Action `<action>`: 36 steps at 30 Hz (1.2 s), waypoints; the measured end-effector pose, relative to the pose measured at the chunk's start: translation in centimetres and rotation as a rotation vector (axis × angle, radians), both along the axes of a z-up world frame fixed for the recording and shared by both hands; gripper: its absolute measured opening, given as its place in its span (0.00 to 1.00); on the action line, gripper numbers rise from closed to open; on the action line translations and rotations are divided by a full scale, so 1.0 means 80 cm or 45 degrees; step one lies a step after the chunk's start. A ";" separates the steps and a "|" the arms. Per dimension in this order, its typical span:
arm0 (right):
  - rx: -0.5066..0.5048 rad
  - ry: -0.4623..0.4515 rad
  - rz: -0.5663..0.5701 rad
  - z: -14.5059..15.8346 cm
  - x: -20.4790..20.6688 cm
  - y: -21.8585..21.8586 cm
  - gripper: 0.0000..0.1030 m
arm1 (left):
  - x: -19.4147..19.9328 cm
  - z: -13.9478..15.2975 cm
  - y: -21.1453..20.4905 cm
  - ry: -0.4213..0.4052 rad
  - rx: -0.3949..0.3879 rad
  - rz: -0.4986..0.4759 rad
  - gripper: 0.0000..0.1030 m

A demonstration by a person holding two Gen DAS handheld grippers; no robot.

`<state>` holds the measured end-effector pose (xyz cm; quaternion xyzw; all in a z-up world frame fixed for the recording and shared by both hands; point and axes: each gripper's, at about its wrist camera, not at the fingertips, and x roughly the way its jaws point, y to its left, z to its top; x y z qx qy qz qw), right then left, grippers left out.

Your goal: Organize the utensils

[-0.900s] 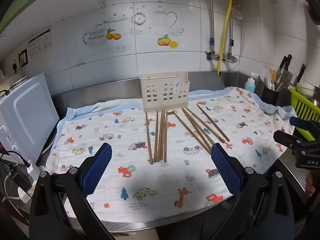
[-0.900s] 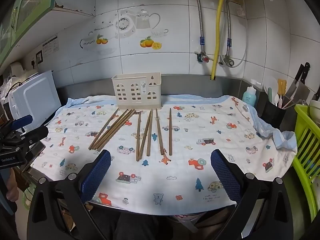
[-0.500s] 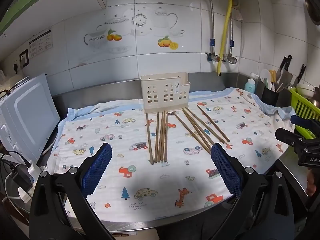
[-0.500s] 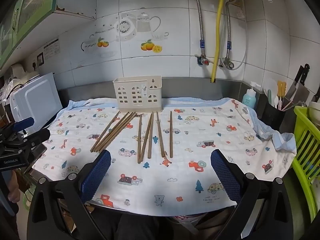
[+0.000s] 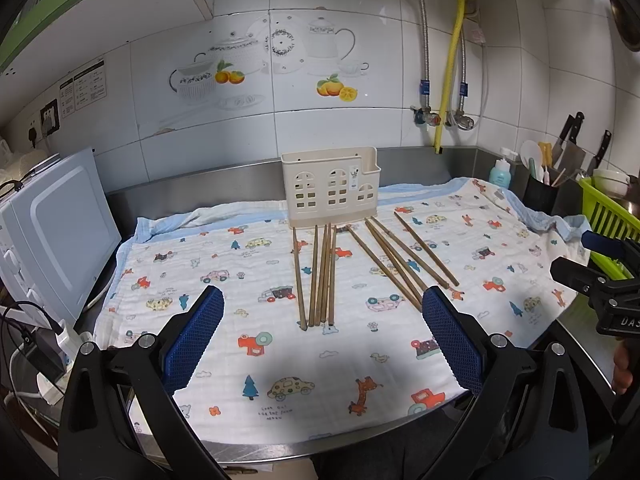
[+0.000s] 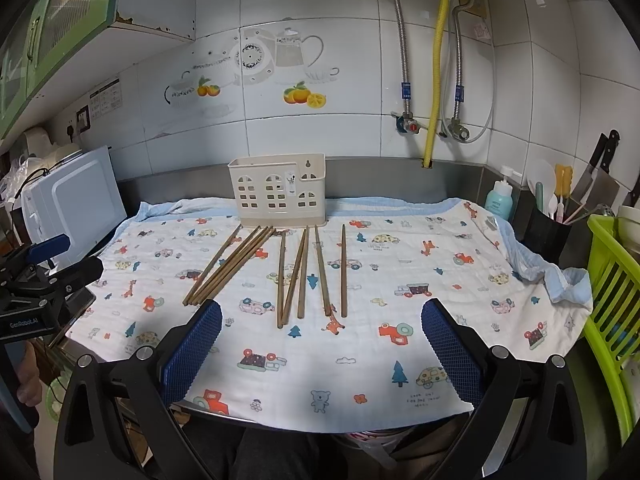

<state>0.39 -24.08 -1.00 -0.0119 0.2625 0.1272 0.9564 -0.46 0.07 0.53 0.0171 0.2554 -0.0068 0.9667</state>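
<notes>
On the cloth (image 5: pixel 280 364), ten chopsticks lie in two groups just in front of the holder (image 5: pixel 331 188), their far ends near its base. From the left view, one group (image 5: pixel 318 276) lies almost parallel and bunched; the other group (image 5: pixel 404 258) fans toward the right. None is in the holder yet, so the job looks barely begun.

Left gripper (image 5: pixel 322 344) and right gripper (image 6: pixel 320 350) both hover over the near edge of the surface, jaws spread wide, nothing between them.

To start well, I would pick the outermost stick of a group, where there is room for a pad on each side. Come down near the stick's middle, jaws across its length, and close fully, since thin sticks slip and the soft cloth may bunch. Then tip it upright and lower it into the holder's open top.
</notes>
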 end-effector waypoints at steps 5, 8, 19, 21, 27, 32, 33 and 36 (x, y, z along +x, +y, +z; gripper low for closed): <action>0.001 -0.003 0.002 0.000 0.000 0.000 0.94 | -0.001 0.000 -0.001 0.001 -0.003 0.001 0.95; 0.000 -0.002 0.001 0.000 0.000 0.001 0.94 | -0.001 0.000 -0.002 -0.001 -0.002 -0.001 0.95; 0.002 0.000 0.002 -0.001 0.001 0.002 0.94 | 0.001 -0.003 -0.002 0.005 -0.008 -0.002 0.95; 0.002 0.001 0.004 -0.001 0.001 0.002 0.94 | 0.001 -0.003 -0.001 0.006 -0.006 -0.003 0.95; -0.003 0.002 0.010 -0.002 0.001 0.005 0.94 | 0.002 -0.005 -0.001 0.007 -0.006 -0.003 0.95; -0.005 0.006 0.011 -0.004 0.006 0.010 0.94 | 0.003 -0.006 -0.001 0.009 -0.007 -0.002 0.95; -0.003 0.007 0.012 -0.004 0.007 0.009 0.94 | 0.005 -0.006 0.000 0.009 -0.009 -0.002 0.95; 0.000 0.011 0.016 -0.006 0.009 0.010 0.94 | 0.005 -0.006 0.000 0.012 -0.009 -0.001 0.95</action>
